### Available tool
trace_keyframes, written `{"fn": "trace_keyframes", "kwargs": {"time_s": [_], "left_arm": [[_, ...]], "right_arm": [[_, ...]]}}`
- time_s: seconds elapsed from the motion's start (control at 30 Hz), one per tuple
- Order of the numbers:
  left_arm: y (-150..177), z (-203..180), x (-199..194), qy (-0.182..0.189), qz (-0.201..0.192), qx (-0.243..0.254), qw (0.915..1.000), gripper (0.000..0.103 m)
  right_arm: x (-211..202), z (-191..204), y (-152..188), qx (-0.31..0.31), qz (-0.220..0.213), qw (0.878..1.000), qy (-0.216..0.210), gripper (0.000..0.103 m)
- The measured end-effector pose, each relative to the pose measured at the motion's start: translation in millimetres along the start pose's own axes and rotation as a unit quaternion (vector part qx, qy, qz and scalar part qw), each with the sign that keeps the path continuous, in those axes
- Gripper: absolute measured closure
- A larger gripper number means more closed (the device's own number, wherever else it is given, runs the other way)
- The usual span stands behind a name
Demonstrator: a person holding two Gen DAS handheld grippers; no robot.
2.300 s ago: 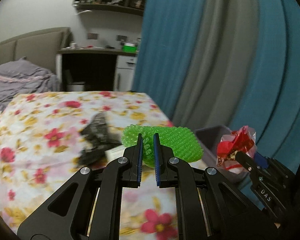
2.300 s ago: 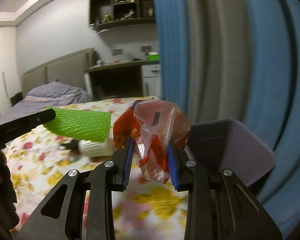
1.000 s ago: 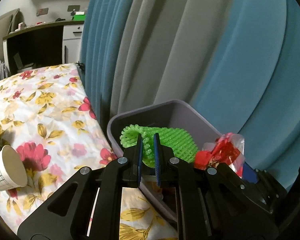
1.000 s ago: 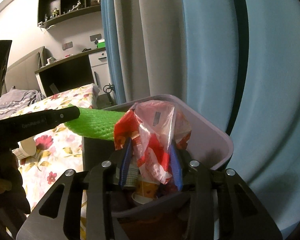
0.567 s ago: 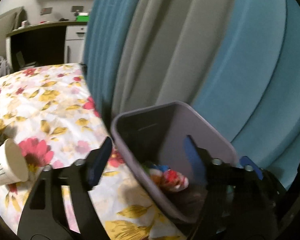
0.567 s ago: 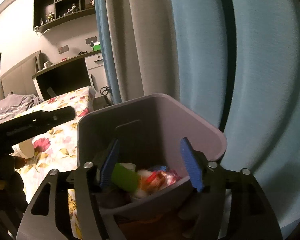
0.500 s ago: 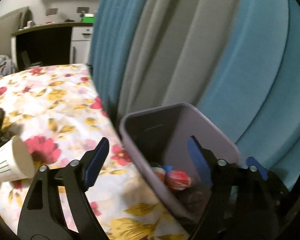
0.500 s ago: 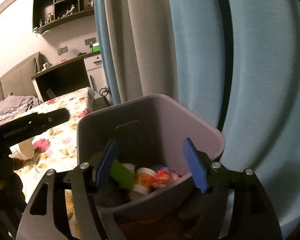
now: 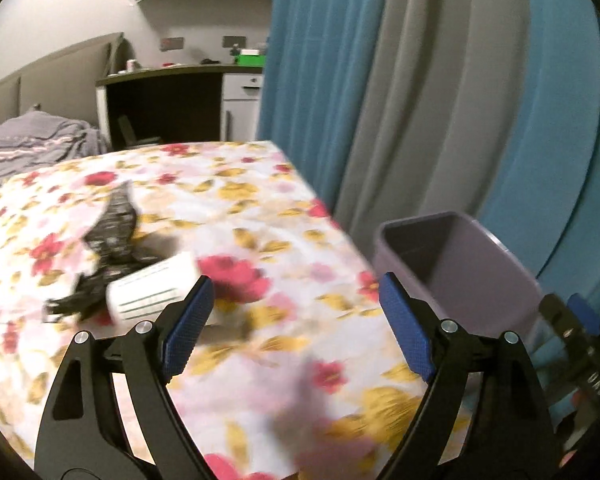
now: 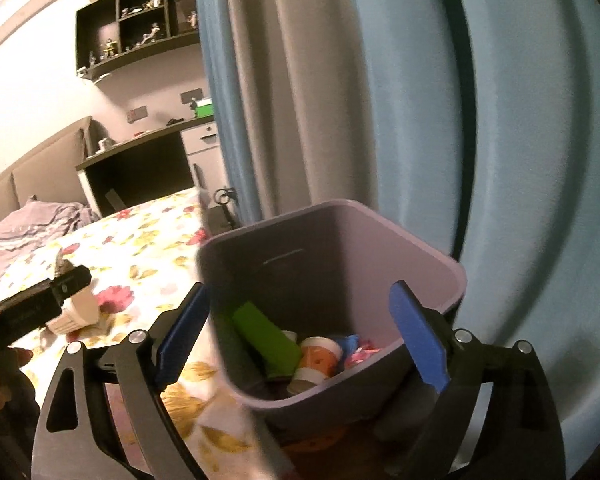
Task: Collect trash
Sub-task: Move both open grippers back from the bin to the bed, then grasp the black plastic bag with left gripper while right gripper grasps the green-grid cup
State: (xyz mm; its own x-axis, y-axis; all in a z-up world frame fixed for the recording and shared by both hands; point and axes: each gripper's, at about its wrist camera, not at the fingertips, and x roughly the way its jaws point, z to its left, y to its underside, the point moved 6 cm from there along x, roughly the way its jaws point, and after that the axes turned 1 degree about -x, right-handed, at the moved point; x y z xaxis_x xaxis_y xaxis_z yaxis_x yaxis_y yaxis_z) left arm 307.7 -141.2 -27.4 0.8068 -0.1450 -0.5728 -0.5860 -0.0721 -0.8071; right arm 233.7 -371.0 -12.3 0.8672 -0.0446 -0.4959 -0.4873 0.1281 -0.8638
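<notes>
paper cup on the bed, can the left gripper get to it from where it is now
Probably yes. The left gripper is open and empty, and the paper cup lies on its side on the bedspread just ahead of its left finger, with nothing between them. A black crumpled wrapper lies against the cup's far side.

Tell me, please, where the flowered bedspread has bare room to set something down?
The bedspread lies bare between the paper cup and the purple bin, and towards the far edge. It is crowded around the cup and black wrapper.

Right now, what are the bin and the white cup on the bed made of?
The bin looks like matte grey-purple plastic: smooth moulded walls, rounded rim. The white cup, lying on its side, looks like paper with printed lines, though blur leaves that uncertain.
</notes>
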Motion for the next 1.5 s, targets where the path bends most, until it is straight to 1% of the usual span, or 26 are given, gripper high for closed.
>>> {"fn": "trace_keyframes", "kwargs": {"time_s": [0.07, 0.17, 0.23, 0.37, 0.6, 0.93, 1.07, 1.17, 1.2, 1.3, 1.5], "left_arm": [[3.3, 20.8, -6.4, -0.023, 0.000, -0.001, 0.9997, 0.020], [7.4, 45.2, -15.4, -0.046, -0.002, -0.008, 0.9989, 0.020], [9.1, 64.1, -23.5, -0.054, -0.004, -0.018, 0.9984, 0.020], [11.9, 89.5, -36.8, -0.067, -0.005, -0.029, 0.9973, 0.020], [15.3, 119.3, -58.0, -0.082, -0.014, -0.040, 0.9958, 0.020], [19.8, 174.5, -81.2, -0.114, -0.025, -0.070, 0.9906, 0.020], [21.4, 203.6, -87.2, -0.136, -0.026, -0.086, 0.9866, 0.020], [22.5, 220.0, -91.4, -0.145, -0.025, -0.096, 0.9845, 0.020], [22.8, 224.1, -92.3, -0.146, -0.026, -0.099, 0.9840, 0.020], [23.4, 235.5, -94.6, -0.150, -0.025, -0.105, 0.9828, 0.020], [20.5, 248.3, -92.5, -0.148, -0.024, -0.112, 0.9822, 0.020]], "right_arm": [[-2.3, 9.5, 0.3, -0.004, 0.000, 1.000, -0.009, 0.015], [-3.7, 27.4, 1.3, -0.008, 0.003, 1.000, -0.024, 0.015], [-5.5, 39.4, 2.4, -0.013, 0.004, 0.999, -0.033, 0.015], [-10.5, 63.6, 6.4, -0.021, 0.007, 0.999, -0.046, 0.015], [-13.1, 102.9, 12.7, -0.039, 0.015, 0.997, -0.069, 0.015], [-10.9, 175.8, 24.6, -0.092, 0.027, 0.990, -0.108, 0.015], [0.0, 204.8, 32.1, -0.115, 0.041, 0.984, -0.131, 0.015], [12.3, 226.2, 37.5, -0.134, 0.052, 0.980, -0.141, 0.015], [16.4, 234.6, 39.4, -0.143, 0.053, 0.978, -0.141, 0.015], [29.4, 253.8, 44.2, -0.162, 0.058, 0.975, -0.142, 0.008], [56.2, 278.8, 52.0, -0.183, 0.077, 0.971, -0.133, 0.008]]}}
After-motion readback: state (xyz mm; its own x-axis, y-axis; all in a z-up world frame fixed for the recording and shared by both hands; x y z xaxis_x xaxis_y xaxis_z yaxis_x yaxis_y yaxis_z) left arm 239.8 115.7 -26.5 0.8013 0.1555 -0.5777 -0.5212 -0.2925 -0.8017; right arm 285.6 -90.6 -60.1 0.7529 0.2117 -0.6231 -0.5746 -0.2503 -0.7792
